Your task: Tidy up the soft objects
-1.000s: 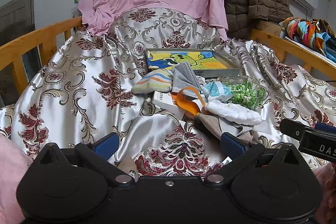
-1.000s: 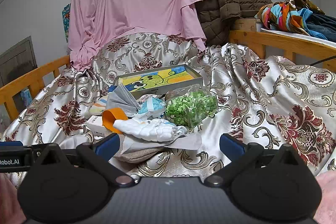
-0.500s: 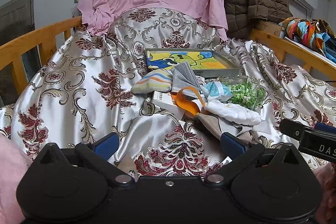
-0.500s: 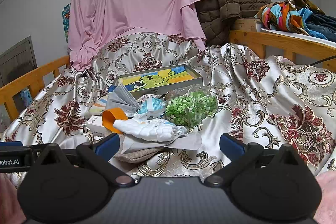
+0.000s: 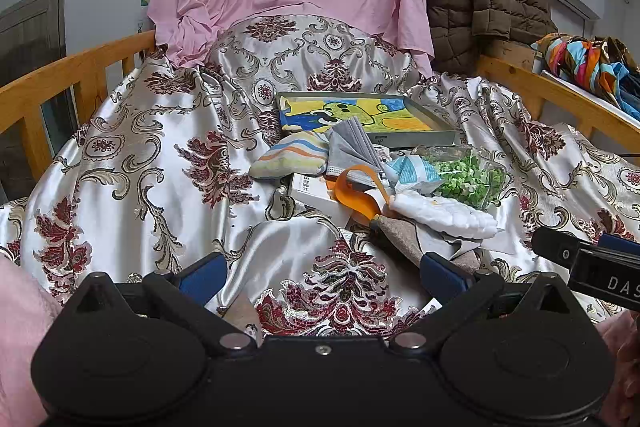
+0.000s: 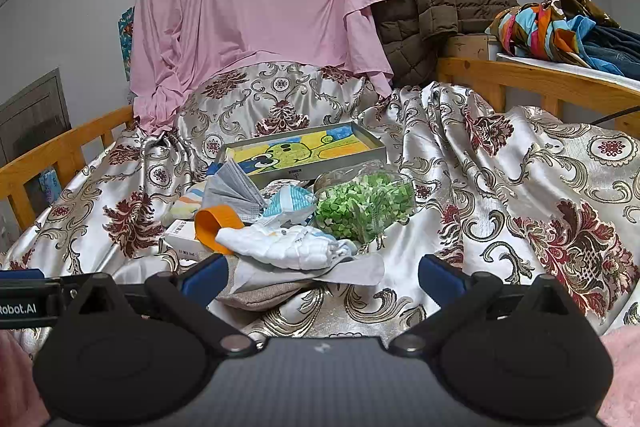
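Nothing has moved since the earlier frames: both grippers hover low over the satin bedspread (image 5: 132,163), short of the pile. Left gripper (image 5: 322,273) has its jaws spread wide, holding nothing; right gripper (image 6: 320,273) is likewise wide and empty.

One heap lies mid-bed, just in front of one shallow tray (image 5: 416,138) with a cartoon drawing. Counted in it: one striped pouch (image 5: 294,157), one grey face mask (image 5: 352,147), one orange band (image 5: 352,191), one white box (image 5: 316,195), one white padded cloth (image 6: 288,247), one beige cloth (image 6: 264,297) beneath it, one blue-and-white wrapper (image 6: 290,203), and one clear bag of green pieces (image 6: 362,207). These touch or overlap.
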Demonstrator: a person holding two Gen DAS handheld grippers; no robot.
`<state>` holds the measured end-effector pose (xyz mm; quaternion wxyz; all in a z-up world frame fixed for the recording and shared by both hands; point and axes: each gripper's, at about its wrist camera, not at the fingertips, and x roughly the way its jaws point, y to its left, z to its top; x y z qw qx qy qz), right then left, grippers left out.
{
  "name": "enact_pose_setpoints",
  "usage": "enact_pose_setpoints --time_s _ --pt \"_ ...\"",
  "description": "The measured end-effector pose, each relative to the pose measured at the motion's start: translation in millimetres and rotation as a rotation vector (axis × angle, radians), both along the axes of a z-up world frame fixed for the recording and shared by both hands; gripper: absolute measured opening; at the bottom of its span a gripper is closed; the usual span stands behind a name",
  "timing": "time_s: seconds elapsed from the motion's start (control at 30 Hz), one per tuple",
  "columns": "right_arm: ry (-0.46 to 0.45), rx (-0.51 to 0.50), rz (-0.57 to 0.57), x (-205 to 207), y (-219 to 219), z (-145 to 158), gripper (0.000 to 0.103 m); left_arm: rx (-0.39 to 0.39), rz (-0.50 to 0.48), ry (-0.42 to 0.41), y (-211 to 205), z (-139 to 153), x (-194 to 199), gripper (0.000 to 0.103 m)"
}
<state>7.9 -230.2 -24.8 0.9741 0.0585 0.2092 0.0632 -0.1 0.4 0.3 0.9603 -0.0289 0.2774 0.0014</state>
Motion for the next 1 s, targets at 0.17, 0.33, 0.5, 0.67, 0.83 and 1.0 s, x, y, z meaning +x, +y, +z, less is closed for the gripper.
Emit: enact_pose_setpoints --time_s 0.17,0.33,0.5,0.67,0.83,1.0 --pt "-0.001 0.005 0.010 -2 1 0 0.103 -0.021 -0.013 0.000 5 -1 -1 0.102" --pt "0.005 0.034 0.032 0 2 1 0.103 -0.086 -0.028 0.030 4 2 6 0.102" --pt "0.042 0.072 0.062 8 -4 6 0.103 -0.080 -0.072 0.052 6 10 26 0.102" --pt "0.095 0.111 0.104 27 -9 10 0.103 -0.076 -0.194 0.140 6 13 61 0.102" --pt "0.077 0.100 0.156 49 -11 18 0.103 -0.084 -0.304 0.228 7 13 98 0.102" --pt "0.095 0.095 0.216 83 -10 23 0.103 -0.146 -0.349 0.295 9 1 130 0.102"
